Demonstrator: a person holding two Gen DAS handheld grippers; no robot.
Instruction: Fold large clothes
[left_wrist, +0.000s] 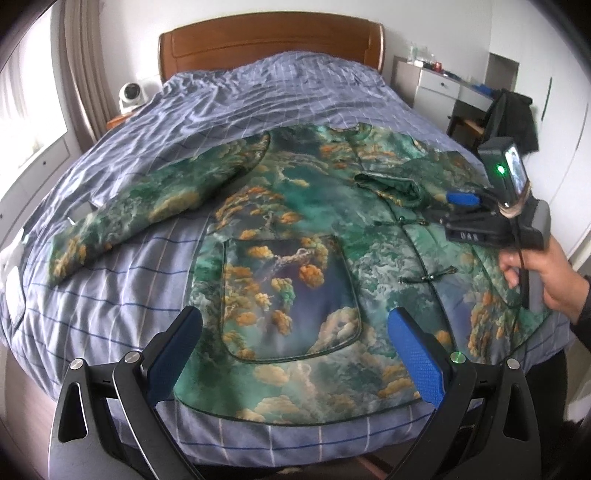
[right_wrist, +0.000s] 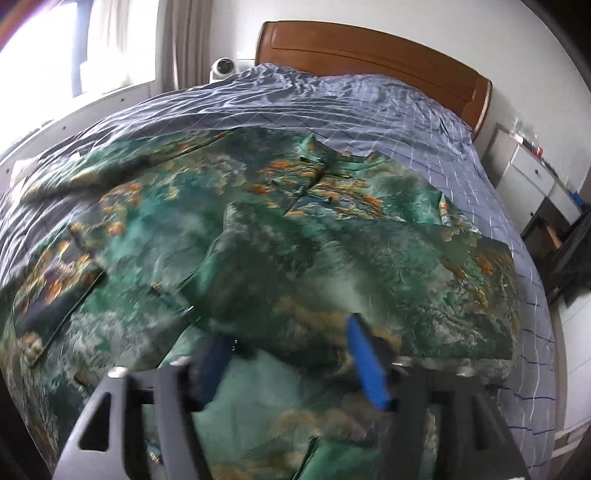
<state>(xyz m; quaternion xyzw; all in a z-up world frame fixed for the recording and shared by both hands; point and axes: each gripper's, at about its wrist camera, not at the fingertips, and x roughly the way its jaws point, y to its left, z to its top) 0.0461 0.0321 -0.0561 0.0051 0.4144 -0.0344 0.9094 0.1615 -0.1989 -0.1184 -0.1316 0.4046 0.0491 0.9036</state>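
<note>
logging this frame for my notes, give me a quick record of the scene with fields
garment: green printed jacket with orange clouds, lying front up on the bed
surface: blue checked bed cover
one sleeve: spread out toward the window side
other sleeve: folded across the chest
patch pocket: flat on the lower front
left gripper: jaws open over the hem, nothing held
right gripper: jaws open over the jacket, nothing held

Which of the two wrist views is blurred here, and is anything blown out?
Left wrist view: sharp on the jacket, fisheye bending at the edges. Right wrist view: smeared by motion across the jacket and right gripper; the window is blown out.
</note>
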